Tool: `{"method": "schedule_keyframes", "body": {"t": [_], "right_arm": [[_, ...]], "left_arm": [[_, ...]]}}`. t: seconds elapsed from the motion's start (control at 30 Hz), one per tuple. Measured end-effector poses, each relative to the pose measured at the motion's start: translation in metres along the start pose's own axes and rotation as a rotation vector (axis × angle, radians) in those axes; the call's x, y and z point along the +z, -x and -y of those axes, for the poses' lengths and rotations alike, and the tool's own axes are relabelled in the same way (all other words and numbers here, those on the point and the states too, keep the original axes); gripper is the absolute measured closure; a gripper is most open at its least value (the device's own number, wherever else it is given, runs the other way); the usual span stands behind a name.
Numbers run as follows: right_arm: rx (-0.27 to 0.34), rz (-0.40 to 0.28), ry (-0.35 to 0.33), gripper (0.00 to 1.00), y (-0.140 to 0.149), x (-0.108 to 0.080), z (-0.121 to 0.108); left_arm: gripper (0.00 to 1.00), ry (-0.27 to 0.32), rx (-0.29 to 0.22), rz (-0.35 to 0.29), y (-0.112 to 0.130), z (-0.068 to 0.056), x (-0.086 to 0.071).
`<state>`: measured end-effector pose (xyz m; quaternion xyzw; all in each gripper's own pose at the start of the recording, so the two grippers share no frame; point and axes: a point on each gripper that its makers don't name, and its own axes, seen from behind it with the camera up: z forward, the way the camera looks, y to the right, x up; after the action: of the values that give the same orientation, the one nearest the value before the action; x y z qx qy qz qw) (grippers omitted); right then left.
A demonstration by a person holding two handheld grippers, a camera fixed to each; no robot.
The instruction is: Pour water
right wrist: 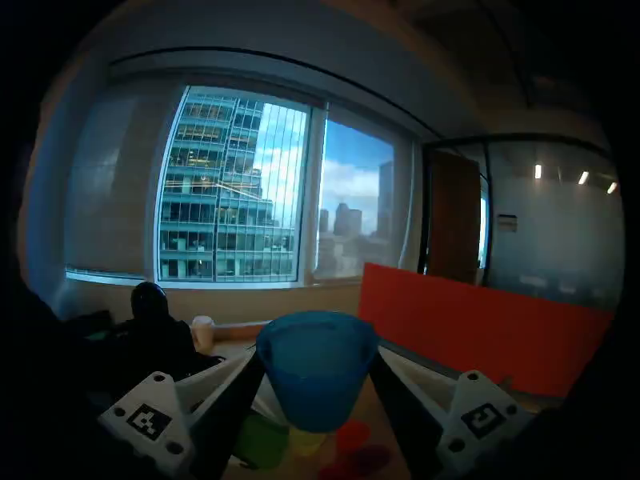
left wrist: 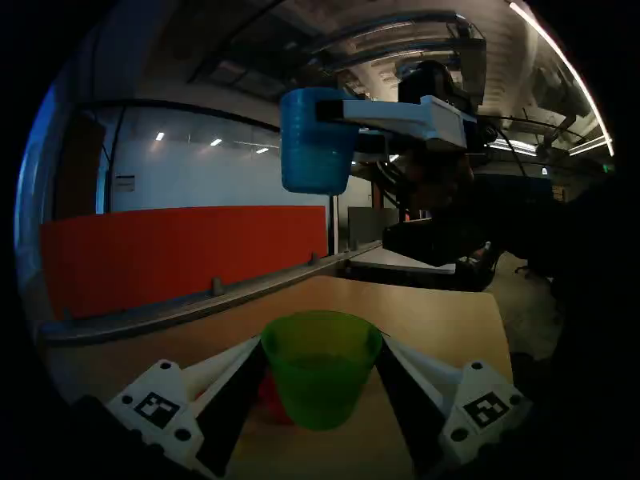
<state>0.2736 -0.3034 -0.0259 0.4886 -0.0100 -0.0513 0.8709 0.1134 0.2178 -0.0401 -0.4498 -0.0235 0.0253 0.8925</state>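
Translucent green plastic: a small green cup (left wrist: 322,368) sits low in the left gripper view, clamped between the two fingers of the left gripper (left wrist: 320,347), one finger pressing each side. It is upright over a pale wooden table (left wrist: 448,320); whether its base rests on the wood cannot be told. A faint line inside may be a little water, but that is uncertain. A red shape (left wrist: 272,394) lies just behind it.

High above and well apart from it, a blue cup (left wrist: 316,144) is held upright in the air. The right gripper view shows it from behind, pinched between the fingers of the right gripper (right wrist: 316,360), with a city window beyond. Whether it holds water cannot be seen. Blurred green, yellow and red shapes (right wrist: 352,436) lie beneath it. An orange partition (left wrist: 184,248) runs along the table's far edge.

The pour looks not yet begun. The main risk is the height and the offset between the cups — tipped from up there, the stream could miss the green rim or splash out onto the table. A fast tilt would worsen that. The blue cup is gripped by its smooth tapered sides, so it could slip as it leans.
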Motion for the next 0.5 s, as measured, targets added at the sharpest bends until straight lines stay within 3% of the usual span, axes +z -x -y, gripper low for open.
{"method": "schedule_keyframes", "body": {"t": [0.5], "right_arm": [[0.002, -0.007, 0.067, 0.11, 0.007, -0.036, -0.029]], "left_arm": [[0.13, -0.013, 0.01, 0.022, 0.005, 0.006, -0.008]]}}
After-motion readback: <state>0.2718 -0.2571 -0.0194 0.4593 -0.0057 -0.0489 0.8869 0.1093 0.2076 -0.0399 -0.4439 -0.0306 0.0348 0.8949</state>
